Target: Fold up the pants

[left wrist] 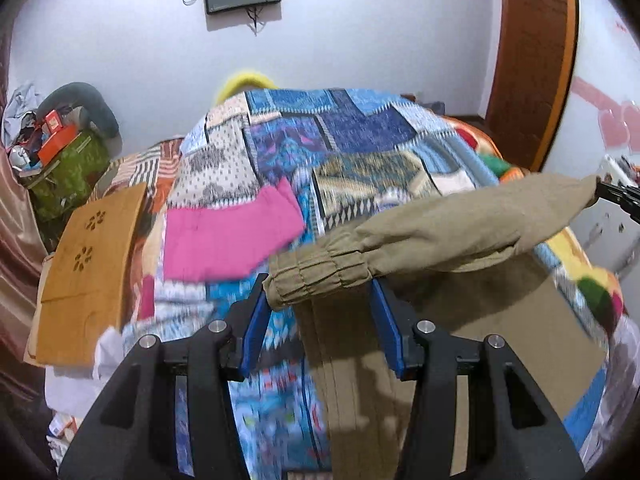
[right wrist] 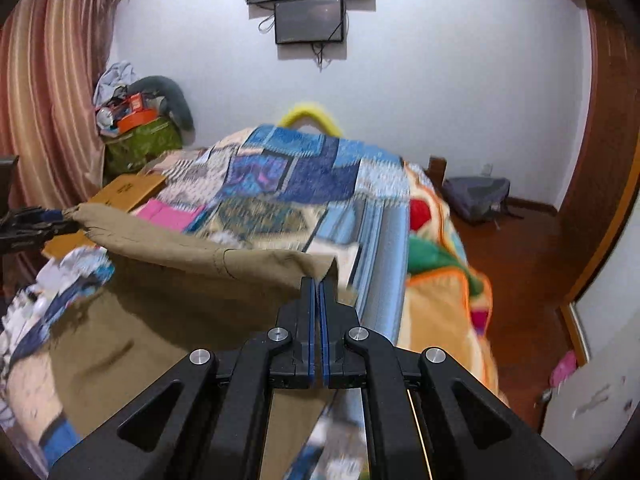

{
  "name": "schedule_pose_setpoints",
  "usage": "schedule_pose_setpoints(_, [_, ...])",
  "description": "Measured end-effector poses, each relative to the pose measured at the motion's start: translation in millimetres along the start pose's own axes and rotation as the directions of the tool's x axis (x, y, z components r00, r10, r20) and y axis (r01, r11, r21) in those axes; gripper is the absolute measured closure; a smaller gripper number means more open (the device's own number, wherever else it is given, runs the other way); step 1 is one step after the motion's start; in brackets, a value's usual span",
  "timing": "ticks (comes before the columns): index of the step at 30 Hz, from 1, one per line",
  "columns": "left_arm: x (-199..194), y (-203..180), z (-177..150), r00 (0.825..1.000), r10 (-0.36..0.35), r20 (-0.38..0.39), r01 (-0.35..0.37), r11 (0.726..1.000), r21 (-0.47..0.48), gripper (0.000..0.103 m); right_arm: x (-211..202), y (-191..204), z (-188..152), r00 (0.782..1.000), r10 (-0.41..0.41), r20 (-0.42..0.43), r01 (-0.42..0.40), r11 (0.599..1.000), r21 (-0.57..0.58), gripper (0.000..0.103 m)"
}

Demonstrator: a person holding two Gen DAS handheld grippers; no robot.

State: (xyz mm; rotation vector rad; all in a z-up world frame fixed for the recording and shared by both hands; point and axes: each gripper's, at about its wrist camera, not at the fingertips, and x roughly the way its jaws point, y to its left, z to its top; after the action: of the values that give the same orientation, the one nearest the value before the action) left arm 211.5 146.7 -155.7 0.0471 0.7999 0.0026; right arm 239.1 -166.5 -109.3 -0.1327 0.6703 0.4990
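The left gripper (left wrist: 320, 300) has its blue fingers (left wrist: 254, 328) spread wide, and the elastic cuff of the khaki pants (left wrist: 440, 232) lies across the gap between them. From its own camera the cuff seems to rest on the tips rather than be pinched. In the right wrist view, though, the fabric looks gathered at that gripper's tip, so the hold is hard to judge.

The right gripper (right wrist: 319, 284) has its fingers (right wrist: 308, 320) pressed together on the other end of the pants (right wrist: 180, 252), with only a thin slit between the pads. The pants hang stretched between the two grippers, lifted above the bed (left wrist: 280, 152). More khaki cloth lies below them on the patchwork bedspread (right wrist: 300, 184).

Just beyond the cuff, a pink cloth (left wrist: 228, 236) lies flat on the bedspread. To its left is a brown cardboard sheet (left wrist: 88, 256) with flower-shaped cutouts. An orange blanket (right wrist: 444, 280) hangs over the bed's right side.

Farther off, a green bag (right wrist: 140, 144) piled with clutter stands by the curtain (right wrist: 48, 100). A grey backpack (right wrist: 476, 194) sits on the wooden floor (right wrist: 520, 260). Two dark screens (right wrist: 310, 20) are fixed to the white wall.
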Motion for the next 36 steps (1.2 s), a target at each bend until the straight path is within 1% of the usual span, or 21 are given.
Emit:
schedule_pose_setpoints(4, [-1,-7,-36,0.998,0.023,-0.051,-0.022,0.999,0.025,0.054,-10,9,-36,0.999,0.018,-0.051,-0.016,0.999,0.027,0.102])
schedule_pose_setpoints(8, [3,-5,-68,0.994,0.024,-0.111,-0.023,1.0,0.01,0.054,-10,19,-70,0.993,0.038,-0.113,-0.032,0.998,0.053,0.102])
schedule_pose_setpoints(11, [6,-1,-84,0.988,0.027,-0.15,-0.028,1.0,-0.006,0.054,-5,25,-96,0.985,0.039,-0.168,-0.028,0.997,0.069,0.101])
schedule_pose_setpoints(13, [5,3,-94,0.986,0.021,-0.165,-0.026,0.999,-0.029,0.054,1,23,-114,0.978,0.04,-0.205,-0.02,0.995,0.099,0.101])
schedule_pose_setpoints(15, [0,6,-98,0.986,0.018,-0.166,-0.027,0.999,-0.047,0.054,3,20,-127,0.971,0.034,-0.237,-0.004,0.992,0.125,0.101])
schedule_pose_setpoints(17, [-5,8,-98,0.987,0.022,-0.162,-0.032,0.998,-0.058,0.054,-1,19,-140,0.966,0.011,-0.258,0.023,0.991,0.13,0.101])
schedule_pose_setpoints(20, [-16,6,-86,0.991,0.018,-0.13,-0.025,0.998,-0.057,0.054,-9,16,-141,0.966,-0.031,-0.257,0.064,0.991,0.12,0.101])
schedule_pose_setpoints(22, [-24,0,-74,0.995,0.008,-0.101,-0.013,0.999,-0.047,0.054,-18,17,-135,0.972,-0.039,-0.231,0.065,0.992,0.109,0.099])
schedule_pose_setpoints(24, [-28,-8,-62,0.996,-0.012,-0.083,0.009,0.999,-0.038,0.054,-24,23,-123,0.98,-0.03,-0.197,0.048,0.995,0.087,0.093])
schedule_pose_setpoints(26, [-29,-19,-50,0.997,-0.033,-0.074,0.032,0.999,-0.02,0.053,-26,33,-113,0.986,-0.007,-0.169,0.017,0.998,0.058,0.081])
schedule_pose_setpoints(27, [-28,-26,-45,0.996,-0.043,-0.072,0.043,0.999,-0.007,0.053,-24,40,-106,0.988,0.008,-0.157,-0.002,0.999,0.036,0.077])
schedule_pose_setpoints(29, [-26,-41,-36,0.995,-0.073,-0.072,0.074,0.997,0.021,0.053,-19,59,-96,0.989,0.041,-0.144,-0.045,0.999,-0.019,0.064])
schedule_pose_setpoints(31, [-20,-56,-31,0.991,-0.101,-0.083,0.105,0.993,0.048,0.053,-11,75,-89,0.987,0.074,-0.141,-0.084,0.994,-0.064,0.06])
schedule_pose_setpoints(34, [-8,-76,-30,0.984,-0.133,-0.119,0.144,0.985,0.09,0.052,10,102,-80,0.976,0.142,-0.164,-0.164,0.978,-0.129,0.06])
schedule_pose_setpoints(36, [-1,-88,-33,0.979,-0.15,-0.141,0.168,0.978,0.123,0.052,22,115,-79,0.967,0.168,-0.19,-0.2,0.966,-0.161,0.06])
